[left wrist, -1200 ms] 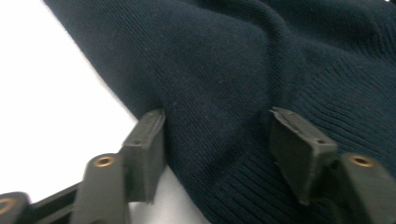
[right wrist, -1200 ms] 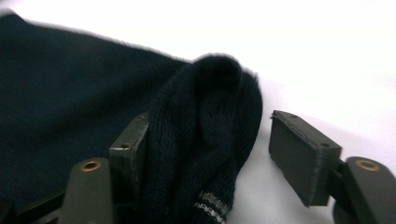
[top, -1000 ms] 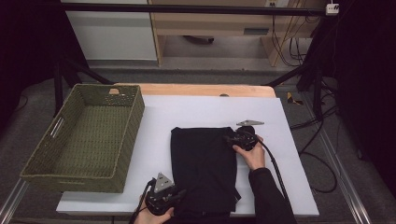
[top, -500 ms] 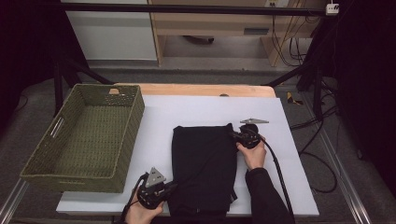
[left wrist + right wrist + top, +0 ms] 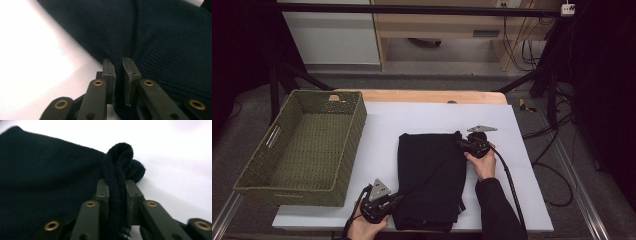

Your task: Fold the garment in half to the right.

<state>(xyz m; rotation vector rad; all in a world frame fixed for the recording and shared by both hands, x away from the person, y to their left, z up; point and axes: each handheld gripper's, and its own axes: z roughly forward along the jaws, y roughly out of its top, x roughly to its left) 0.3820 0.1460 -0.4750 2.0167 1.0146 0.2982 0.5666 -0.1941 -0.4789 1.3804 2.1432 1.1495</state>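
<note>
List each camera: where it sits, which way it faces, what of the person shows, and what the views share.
High view: above the person's side, looking forward and down on the table, basket, both hands and forearms.
Left gripper view: on the left gripper, looking along its jaws, nearly closed on the dark garment's edge.
Right gripper view: on the right gripper, its jaws pinching a bunched fold.
Shared: all three show the garment on the white tabletop.

no text, label, brand, number or sign can be read on anything in these pictures.
</note>
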